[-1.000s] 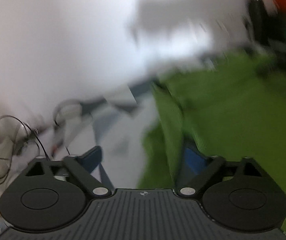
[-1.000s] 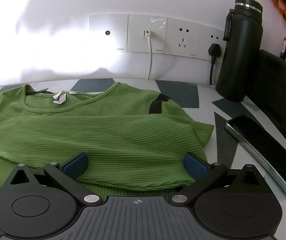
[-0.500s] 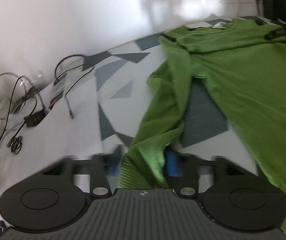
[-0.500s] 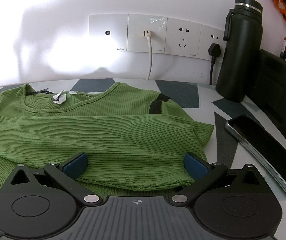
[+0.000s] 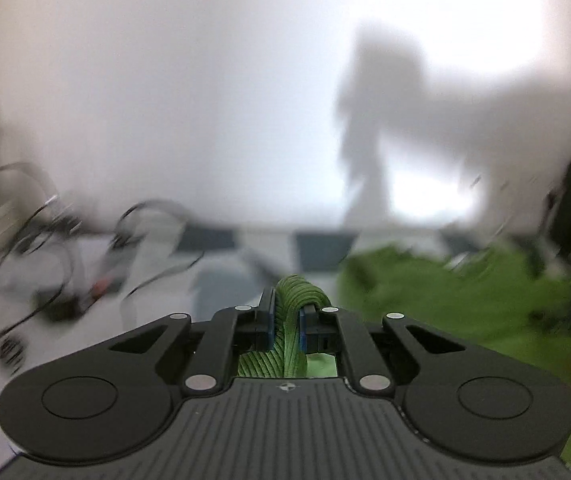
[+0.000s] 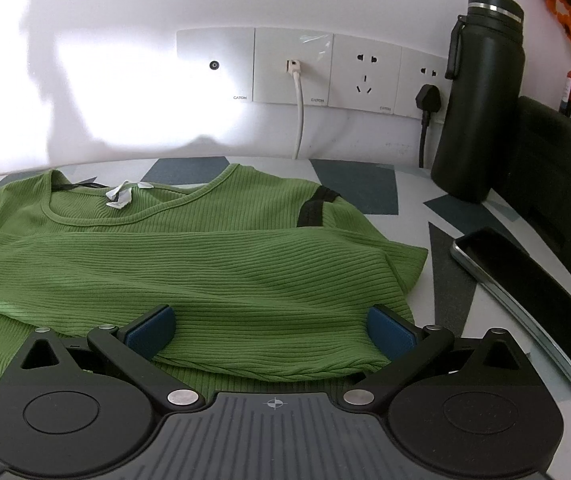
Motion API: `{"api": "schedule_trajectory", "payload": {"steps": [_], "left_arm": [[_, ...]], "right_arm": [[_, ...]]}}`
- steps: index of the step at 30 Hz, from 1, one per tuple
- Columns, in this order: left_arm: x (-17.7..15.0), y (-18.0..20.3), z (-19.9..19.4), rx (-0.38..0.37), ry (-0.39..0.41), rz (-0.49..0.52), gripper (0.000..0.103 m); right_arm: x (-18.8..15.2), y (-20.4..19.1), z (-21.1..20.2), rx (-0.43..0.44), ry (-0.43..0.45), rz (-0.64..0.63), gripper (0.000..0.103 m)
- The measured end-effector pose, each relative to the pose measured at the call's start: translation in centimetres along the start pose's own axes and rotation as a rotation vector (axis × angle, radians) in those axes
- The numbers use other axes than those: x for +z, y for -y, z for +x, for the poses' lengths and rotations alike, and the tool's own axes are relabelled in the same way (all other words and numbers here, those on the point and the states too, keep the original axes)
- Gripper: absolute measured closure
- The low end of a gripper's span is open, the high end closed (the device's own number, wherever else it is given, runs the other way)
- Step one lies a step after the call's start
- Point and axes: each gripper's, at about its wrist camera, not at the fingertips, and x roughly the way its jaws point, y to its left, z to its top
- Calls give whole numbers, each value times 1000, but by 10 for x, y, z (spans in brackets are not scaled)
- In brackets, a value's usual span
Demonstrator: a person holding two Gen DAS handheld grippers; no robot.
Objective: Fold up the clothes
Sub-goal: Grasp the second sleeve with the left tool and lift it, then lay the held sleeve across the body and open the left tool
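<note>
Nearest the left wrist camera, the left gripper [image 5: 287, 322] had its blue pads pinched on a bunched ridge of the green ribbed top [image 5: 445, 304], the cloth arching up between the jaws; everything beyond was blurred. In the right wrist view, the right gripper [image 6: 271, 330] sat low over the garment with its fingers [image 6: 149, 330] spread wide, a folded sleeve edge lying between them but not clamped. The top [image 6: 221, 264] lay flat on the patterned table [image 6: 449, 280], one sleeve already across the chest, neckline and white label [image 6: 119, 196] toward the wall. A phone [image 6: 533, 300] rested just beside it on the right, with a black flask [image 6: 481, 100] and wall sockets [image 6: 313, 68] farther back. The step in hand seemed to be folding the other sleeve inward. Next, the left gripper would likely need to carry its pinch across the body and release flat.
</note>
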Motion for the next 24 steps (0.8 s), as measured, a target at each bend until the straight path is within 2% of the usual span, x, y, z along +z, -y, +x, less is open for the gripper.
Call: {"api": "schedule_trajectory", "payload": {"steps": [5, 9, 12, 15, 19, 24], "left_arm": [[14, 41, 26, -61, 45, 14, 92], [10, 62, 55, -84, 62, -34, 92], [9, 79, 77, -128, 71, -75, 92], [10, 104, 96, -173, 77, -49, 92], [8, 137, 131, -230, 19, -33, 92], [-12, 163, 171, -247, -102, -3, 92]], "right_arm": [[0, 0, 0, -1, 0, 0, 1], [0, -1, 0, -1, -1, 1, 1], [0, -1, 0, -1, -2, 2, 1], [0, 0, 1, 1, -3, 5, 1], [0, 0, 1, 3, -4, 7, 1], [0, 0, 1, 1, -4, 8, 1]]}}
